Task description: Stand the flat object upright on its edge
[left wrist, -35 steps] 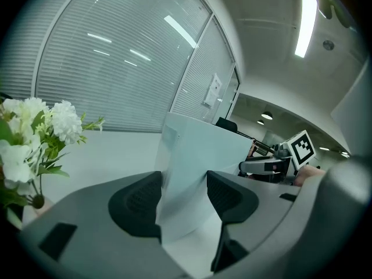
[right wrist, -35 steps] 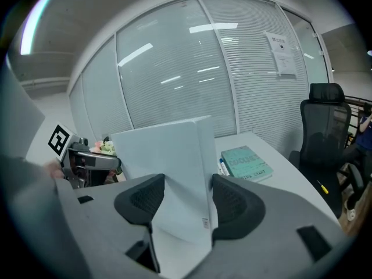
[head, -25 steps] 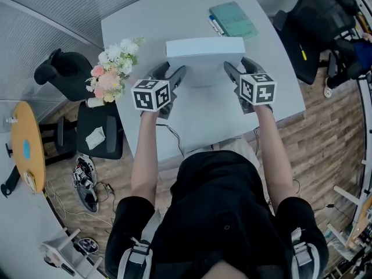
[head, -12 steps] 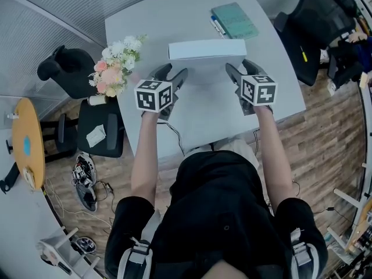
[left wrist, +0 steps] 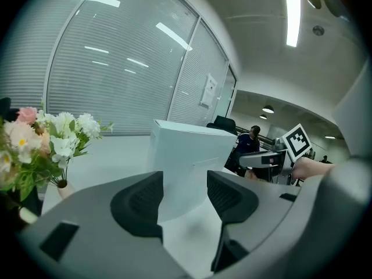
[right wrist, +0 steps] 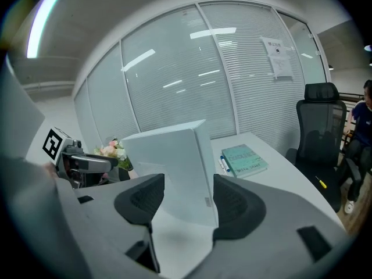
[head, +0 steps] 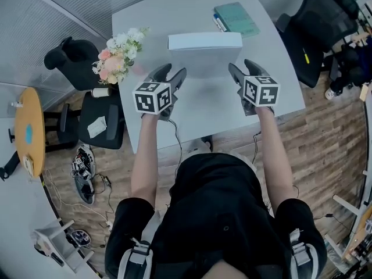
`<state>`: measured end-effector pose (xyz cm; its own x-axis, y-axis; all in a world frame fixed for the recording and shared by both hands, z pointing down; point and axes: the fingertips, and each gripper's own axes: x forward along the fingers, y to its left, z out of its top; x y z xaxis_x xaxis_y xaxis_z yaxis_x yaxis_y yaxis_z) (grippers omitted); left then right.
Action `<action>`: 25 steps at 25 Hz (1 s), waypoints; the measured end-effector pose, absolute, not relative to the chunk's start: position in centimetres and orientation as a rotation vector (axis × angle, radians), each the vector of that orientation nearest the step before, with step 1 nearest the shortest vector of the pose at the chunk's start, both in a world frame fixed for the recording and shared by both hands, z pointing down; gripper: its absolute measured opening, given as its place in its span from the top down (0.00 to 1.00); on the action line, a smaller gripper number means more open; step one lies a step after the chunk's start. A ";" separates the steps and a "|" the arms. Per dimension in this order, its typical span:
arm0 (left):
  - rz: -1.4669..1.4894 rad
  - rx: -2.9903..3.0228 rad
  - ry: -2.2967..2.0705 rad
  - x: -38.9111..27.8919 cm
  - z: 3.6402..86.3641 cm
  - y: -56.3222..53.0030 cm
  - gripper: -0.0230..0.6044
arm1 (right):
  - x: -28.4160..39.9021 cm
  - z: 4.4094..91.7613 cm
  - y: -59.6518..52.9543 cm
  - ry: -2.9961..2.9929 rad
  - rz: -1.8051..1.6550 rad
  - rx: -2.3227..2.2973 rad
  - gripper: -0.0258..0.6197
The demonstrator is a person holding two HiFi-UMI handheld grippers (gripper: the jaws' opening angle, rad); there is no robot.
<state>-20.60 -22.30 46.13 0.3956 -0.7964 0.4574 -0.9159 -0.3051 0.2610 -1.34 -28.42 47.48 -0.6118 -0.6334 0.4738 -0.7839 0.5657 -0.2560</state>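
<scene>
Office with slatted glass walls and wood floor (head: 325, 150); pale grey counter (head: 203, 112) in the centre of the head view. On the counter, toward its far side: white flat box (head: 204, 41), upright on one long edge, broad face toward the person, top edge level. Beyond the box, near the far right corner: teal book (head: 235, 19) lying flat, pen (head: 216, 22) just beside its left edge. At the counter's left edge: bouquet (head: 119, 54) of white and pink flowers. Black office chair (head: 317, 28) off the right side, another black chair (head: 70, 60) off the left.

Left tongs (head: 171, 74): apart, nothing between them. Held low over the counter near the box's lower left corner, tips short of it. In the left gripper view, box seen through the gap, beyond the pads, no contact.

Right tongs (head: 243, 68): likewise apart and empty, near the box's lower right corner, tips short of it. In the right gripper view, broad face and narrow end face of the box framed by the gap, small mark low on the end face.

Both tongs roughly level with each other, box beyond and between them. Person (left wrist: 254, 139) in a dark top far in the background of the left gripper view.
</scene>
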 end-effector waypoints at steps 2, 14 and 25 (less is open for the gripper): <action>0.332 2.187 -1.476 -19.3 45.6 -20.5 0.57 | -0.6 47.5 -26.7 -2.483 0.648 1.141 0.53; 0.287 2.196 -1.614 -10.4 43.6 -4.7 0.62 | 5.0 46.7 -11.0 -2.603 0.614 0.958 0.63; 0.256 2.223 -1.678 -4.7 41.5 8.6 0.73 | 8.3 43.2 3.1 -2.702 0.518 0.879 0.77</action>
